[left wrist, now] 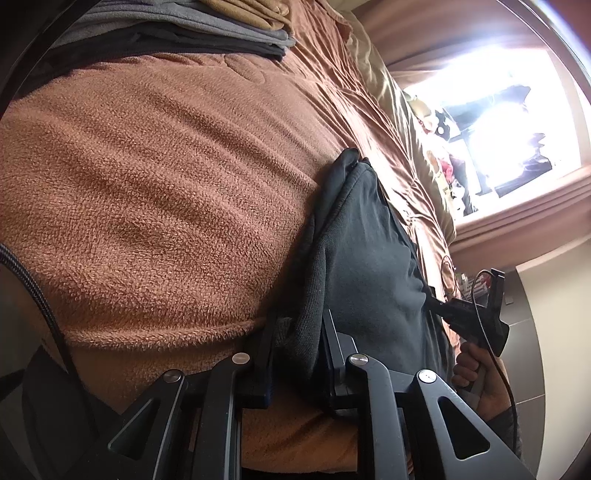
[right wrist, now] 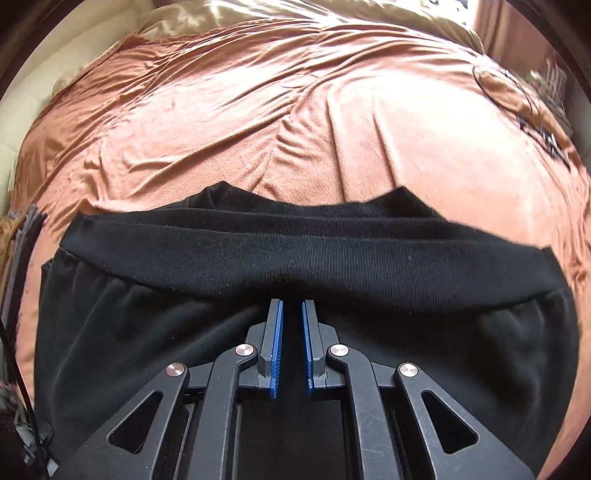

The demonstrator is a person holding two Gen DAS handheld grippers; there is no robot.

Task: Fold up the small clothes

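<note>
Left gripper (left wrist: 295, 354) fingers clamping black garment (left wrist: 369, 240), right gripper (right wrist: 292, 314) fingers parted over it

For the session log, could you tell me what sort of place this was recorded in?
Most likely a bedroom: the black garment lies on a bed covered by a brown blanket, a cream pillow sits at its far end, and folded clothes are stacked on the bedding.

Brown-blanketed bed (right wrist: 295, 110): black garment (right wrist: 295, 251), folded clothes stack (left wrist: 207, 33).
</note>
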